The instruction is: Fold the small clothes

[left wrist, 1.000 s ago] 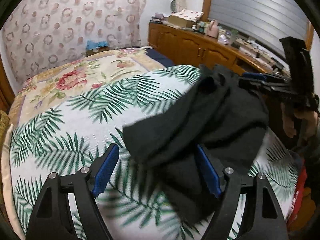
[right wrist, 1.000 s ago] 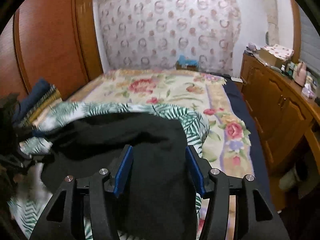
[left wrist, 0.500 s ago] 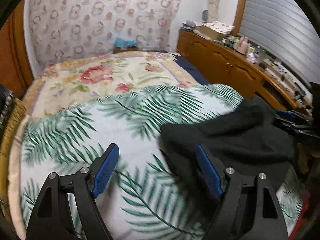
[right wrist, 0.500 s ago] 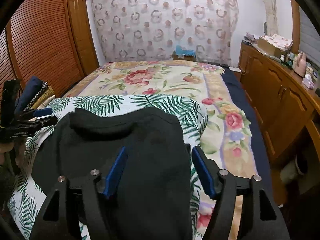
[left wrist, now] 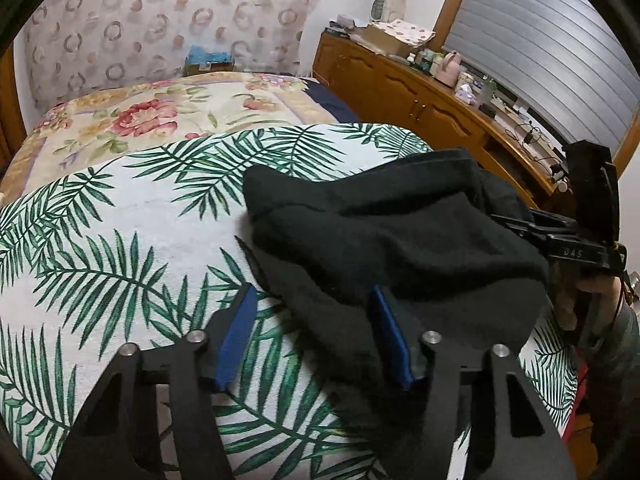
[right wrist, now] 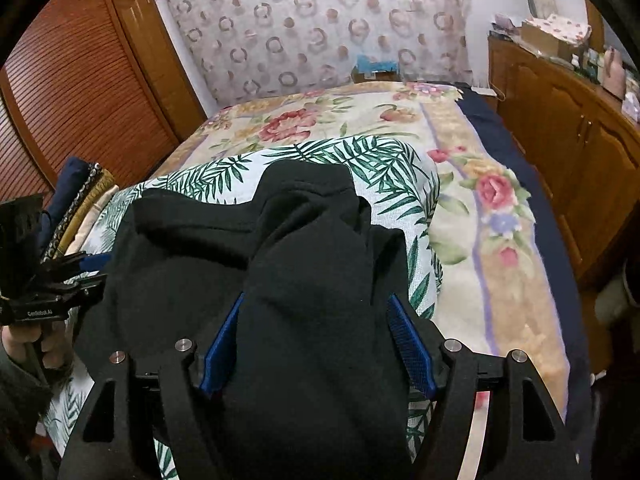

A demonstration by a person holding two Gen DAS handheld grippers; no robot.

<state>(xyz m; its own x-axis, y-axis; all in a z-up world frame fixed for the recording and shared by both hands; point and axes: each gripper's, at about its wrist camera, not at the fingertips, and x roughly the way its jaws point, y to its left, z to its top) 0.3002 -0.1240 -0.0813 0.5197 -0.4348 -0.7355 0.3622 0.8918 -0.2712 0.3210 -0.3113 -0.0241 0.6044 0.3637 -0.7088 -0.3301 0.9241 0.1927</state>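
A black fleece garment (left wrist: 400, 248) lies bunched on the palm-leaf cloth (left wrist: 120, 248) on the bed; it also shows in the right wrist view (right wrist: 280, 264). My left gripper (left wrist: 316, 332) is open, its jaws wide apart, with the garment's near edge lying between the blue pads (left wrist: 390, 336). My right gripper (right wrist: 316, 340) is open, and a thick fold of the garment fills the gap between its jaws without being pinched. The right gripper also shows in the left wrist view (left wrist: 560, 236), at the garment's far right side.
A floral bedspread (right wrist: 460, 184) covers the bed beyond the leaf cloth. A wooden dresser (left wrist: 420, 100) with clutter stands right of the bed. Folded clothes (right wrist: 76, 204) are stacked at the left, by a wooden louvred wardrobe (right wrist: 72, 92).
The left gripper has moved back toward the garment, whose edge now lies between its jaws. The garment has bunched up higher between the right gripper's jaws.
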